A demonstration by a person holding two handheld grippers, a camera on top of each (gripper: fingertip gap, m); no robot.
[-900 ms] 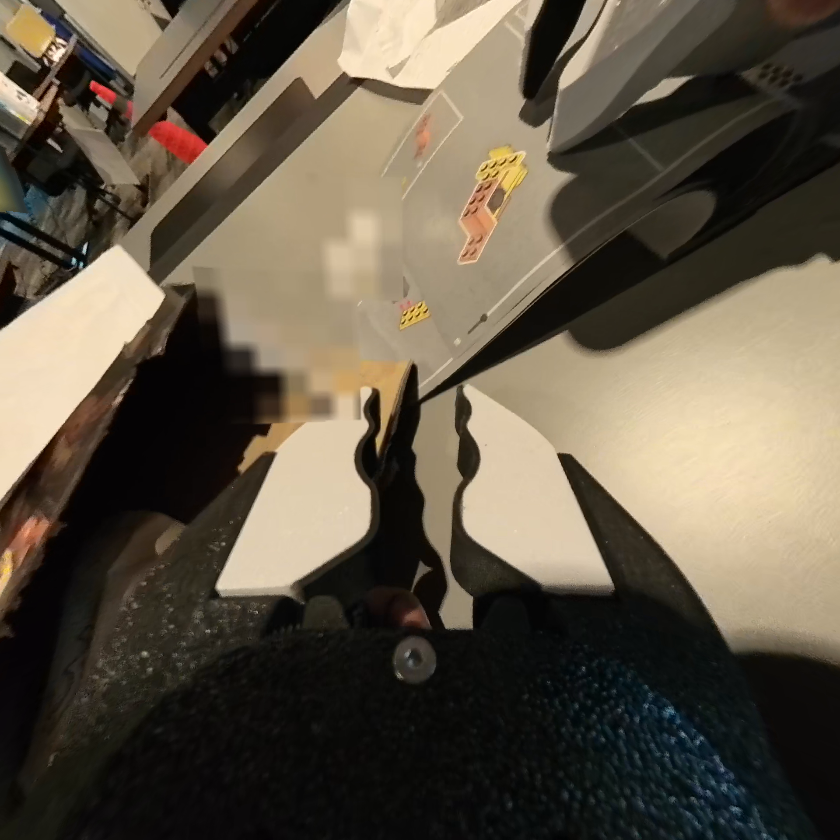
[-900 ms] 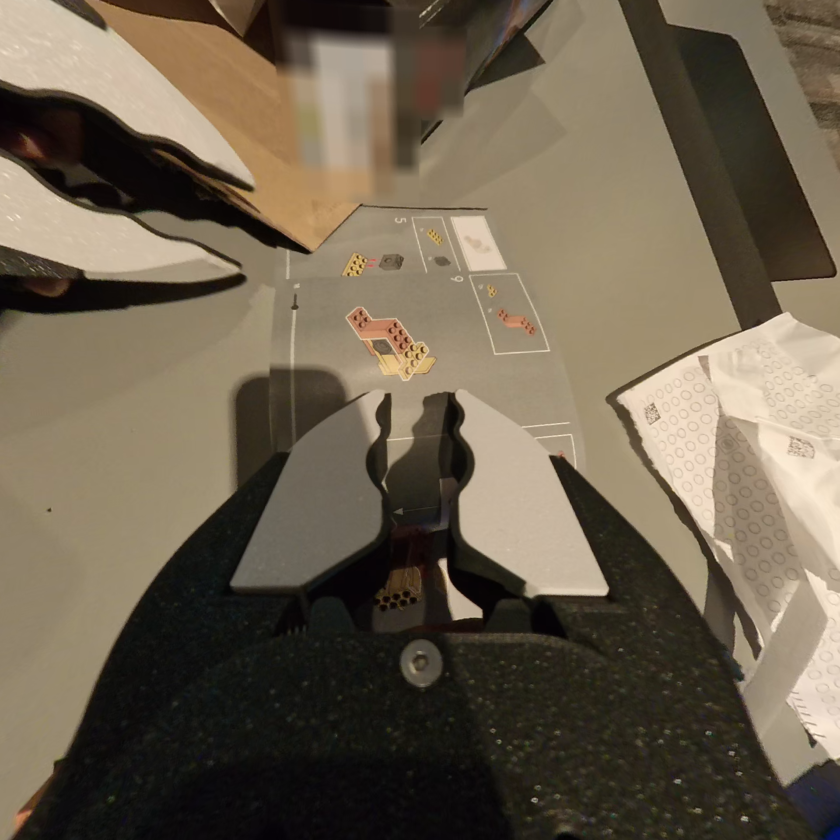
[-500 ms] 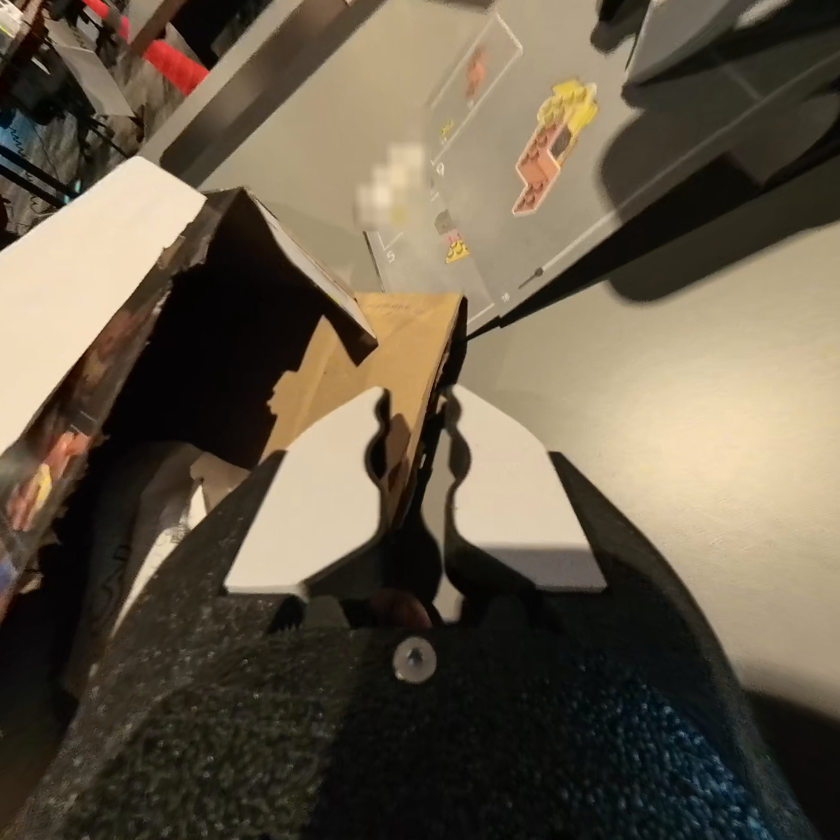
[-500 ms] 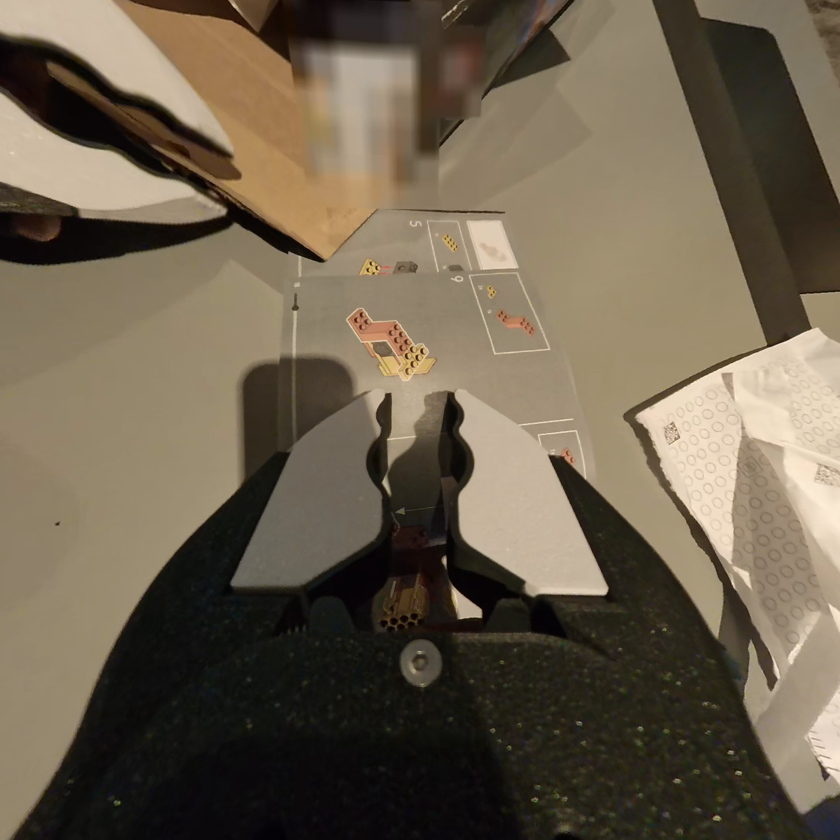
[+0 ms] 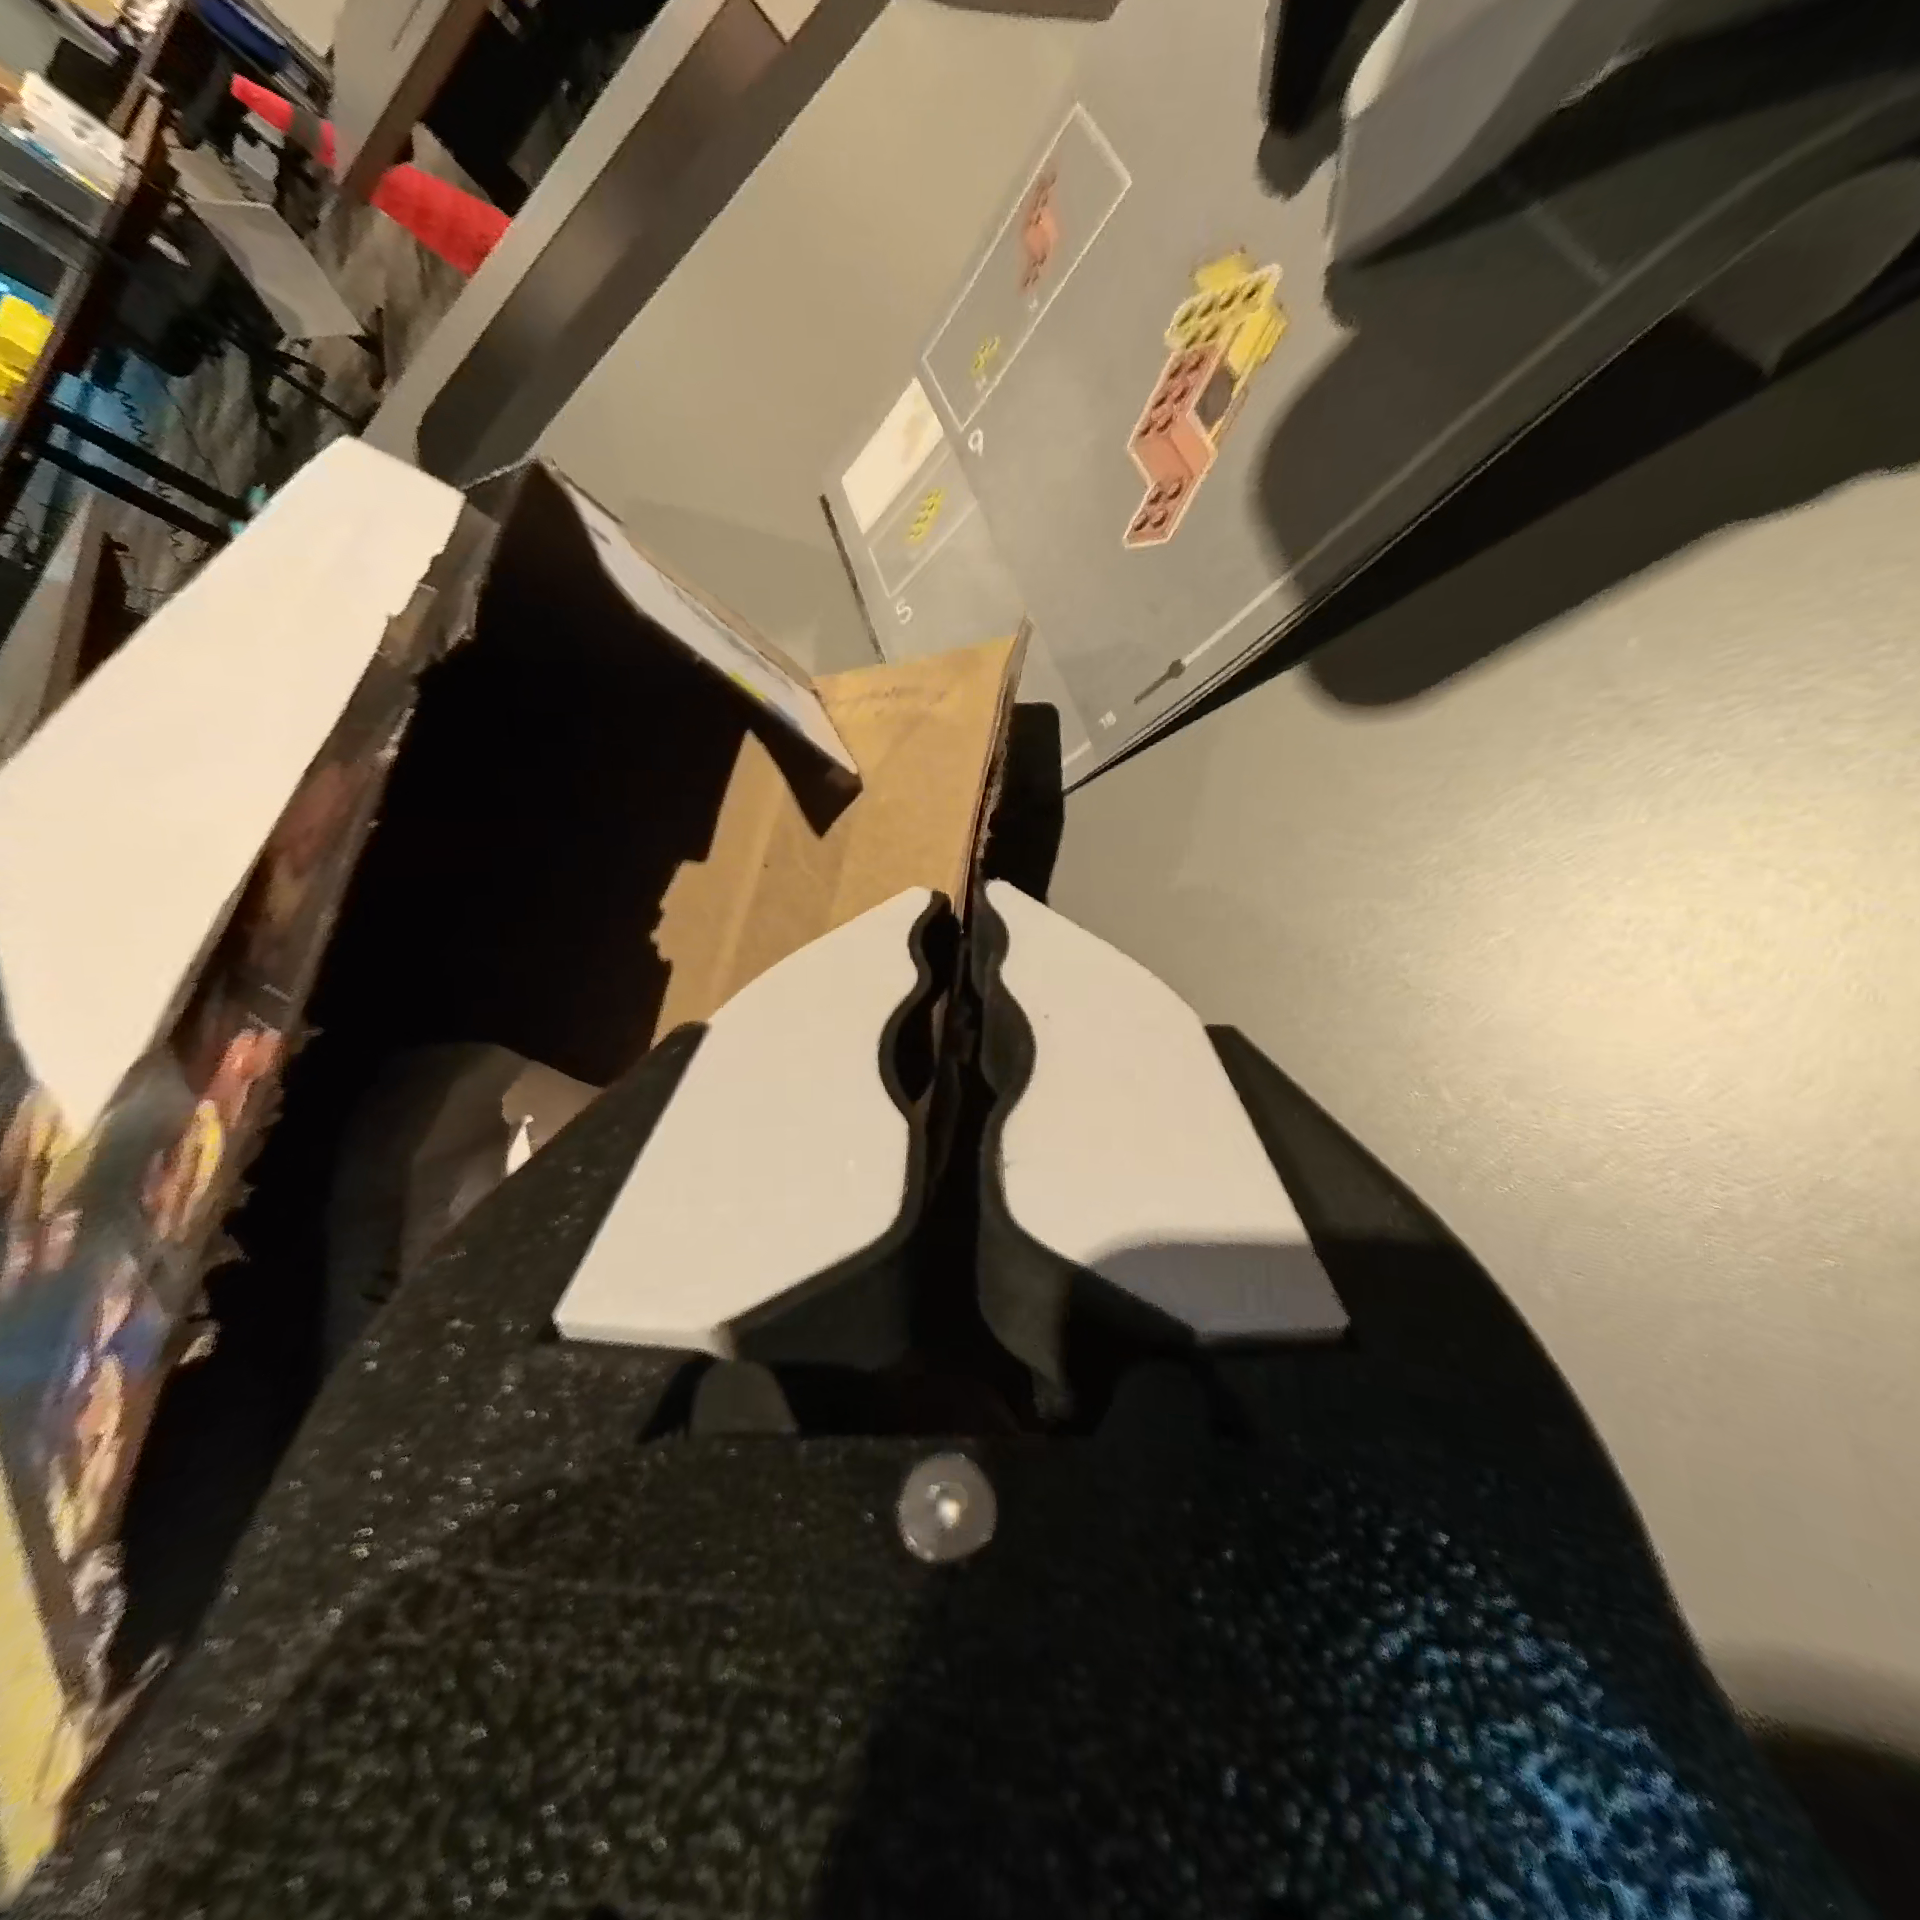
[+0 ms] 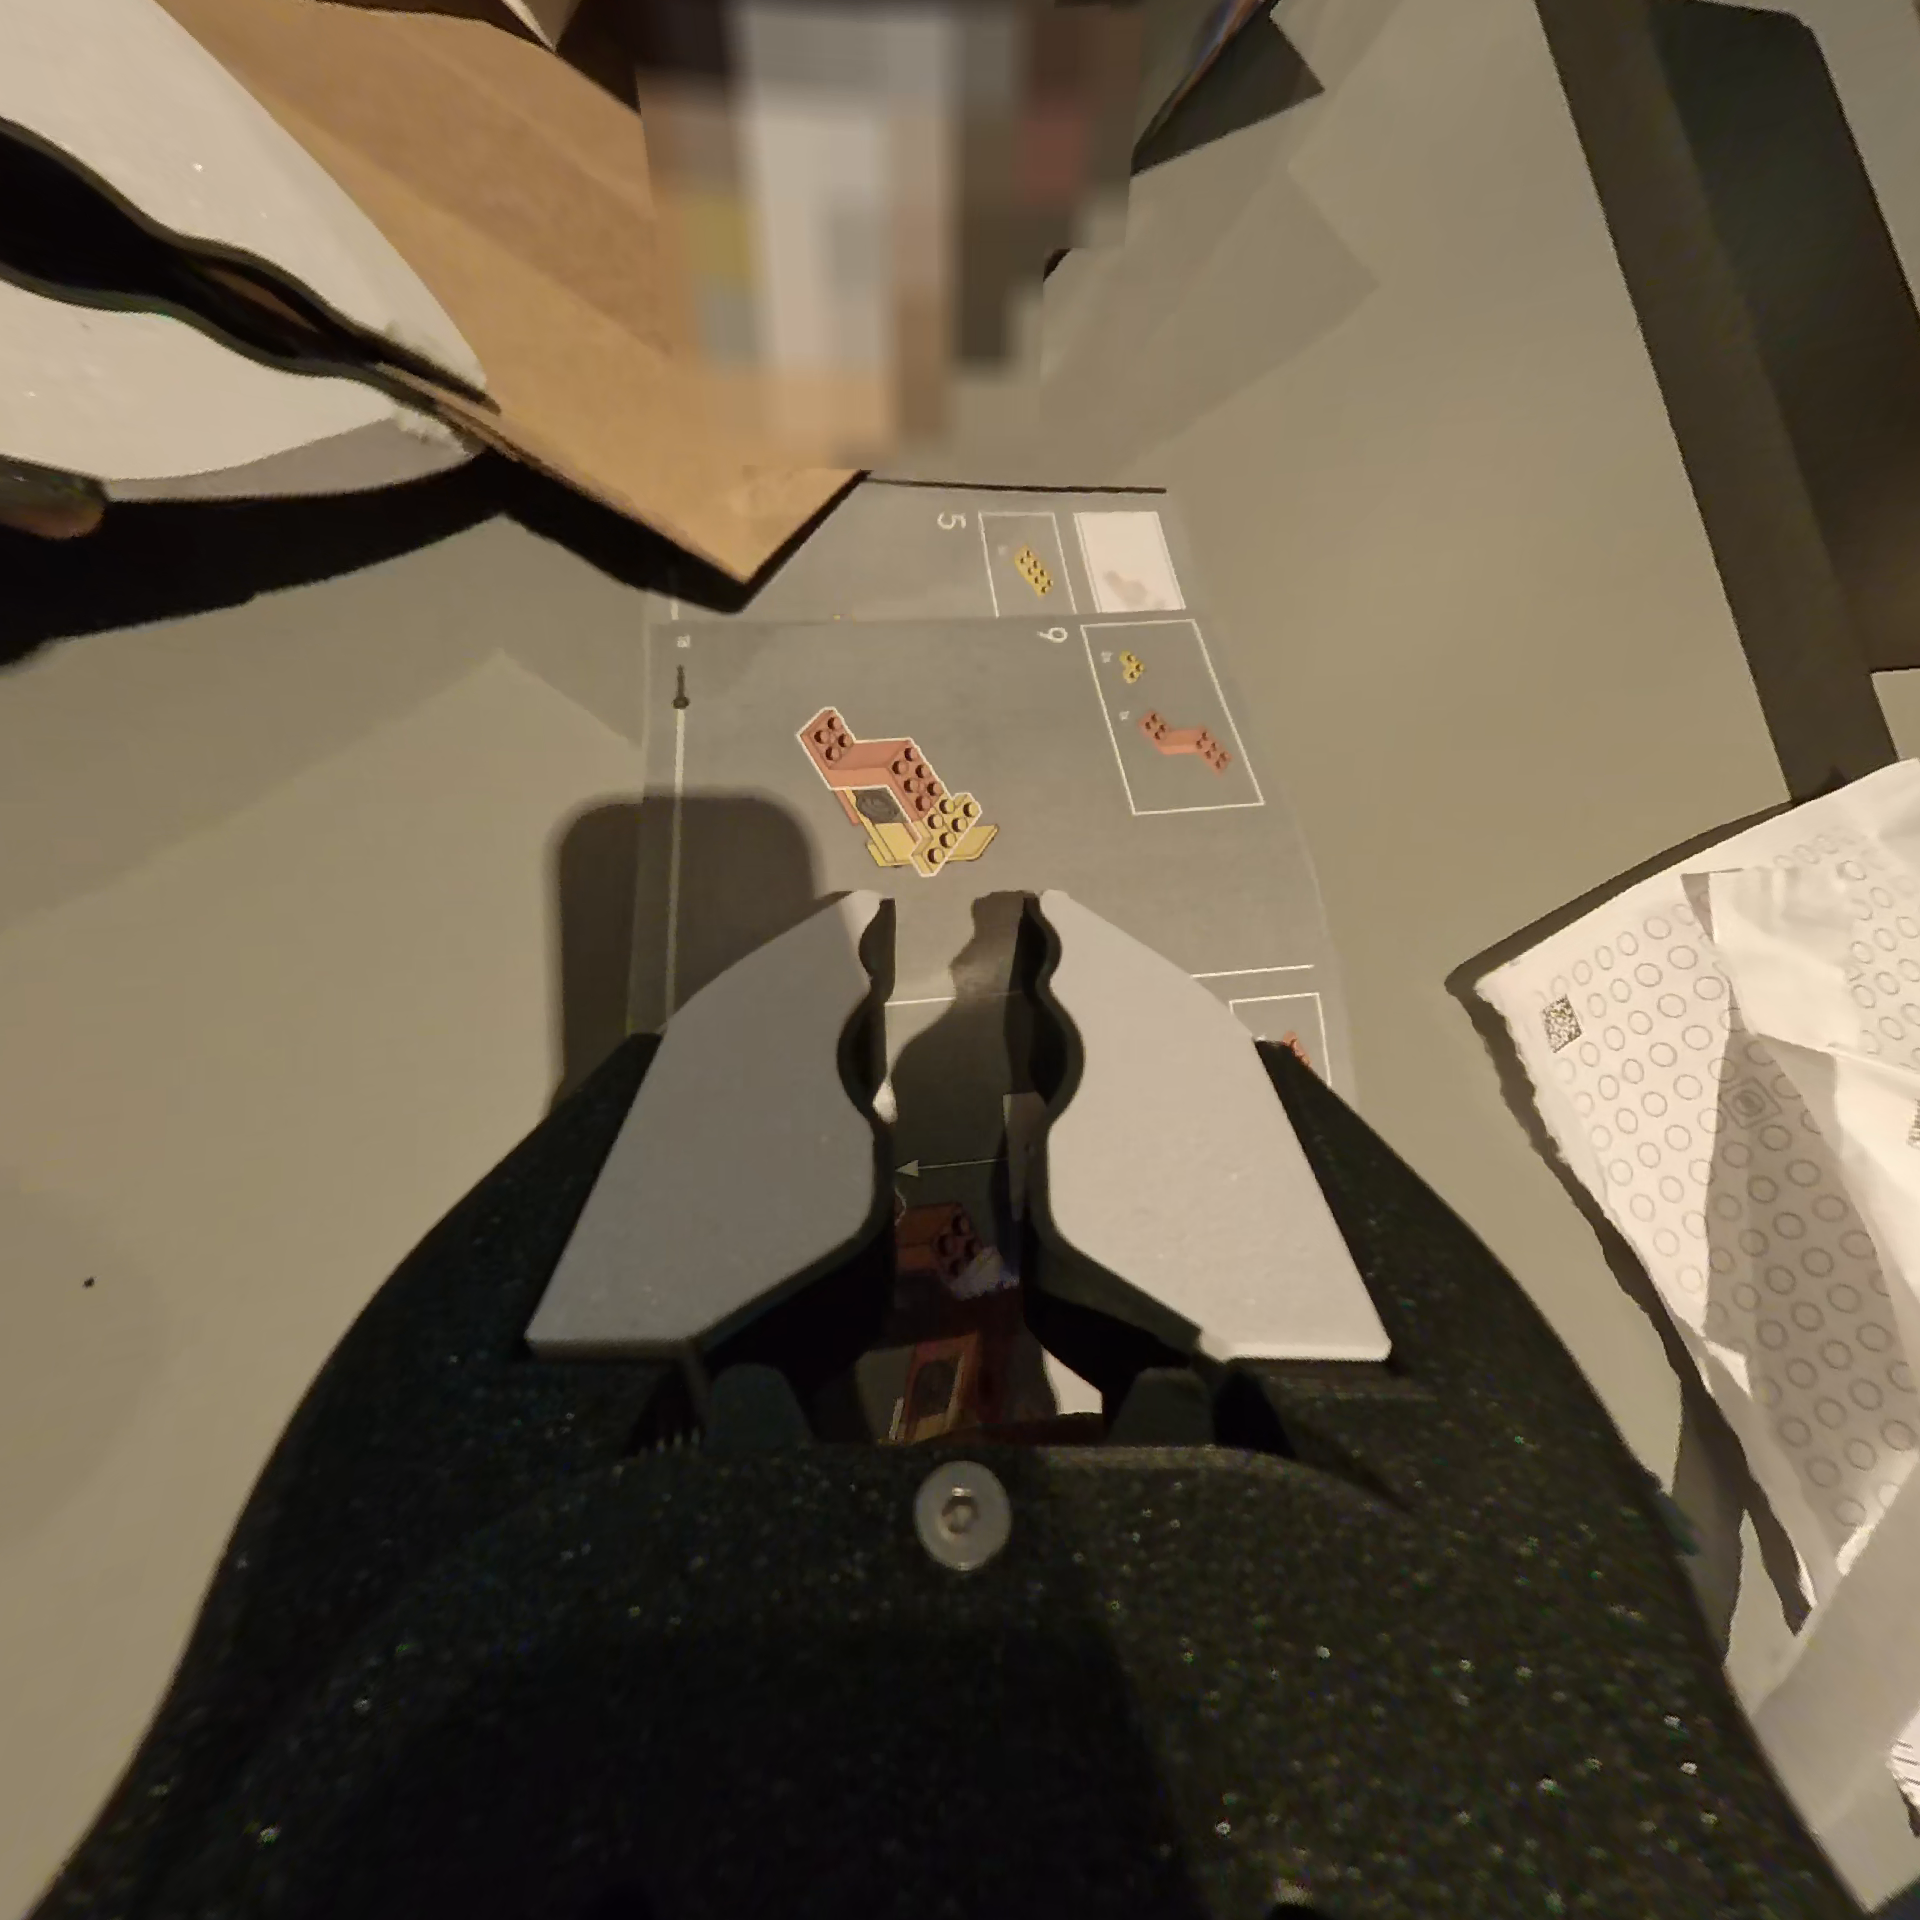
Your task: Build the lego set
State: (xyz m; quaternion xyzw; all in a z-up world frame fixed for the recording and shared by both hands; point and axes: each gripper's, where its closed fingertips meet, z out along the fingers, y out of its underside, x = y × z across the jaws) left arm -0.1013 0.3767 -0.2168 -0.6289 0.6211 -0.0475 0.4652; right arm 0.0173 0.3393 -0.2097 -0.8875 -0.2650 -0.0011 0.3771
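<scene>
Two tongs are at work over the grey surface (image 6: 260,987). The left tongs (image 5: 968,914) are clenched on the edge of a brown cardboard flap (image 5: 883,790) of the opened lego box (image 5: 208,727), which lies at the left. The right tongs (image 6: 958,914) stand released, a gap between their tips, above the open instruction booklet (image 6: 1039,748) that lies flat on the surface with its corner tucked under the flap. White paper bags (image 6: 1714,1091) printed with circles lie to the right of the booklet.
</scene>
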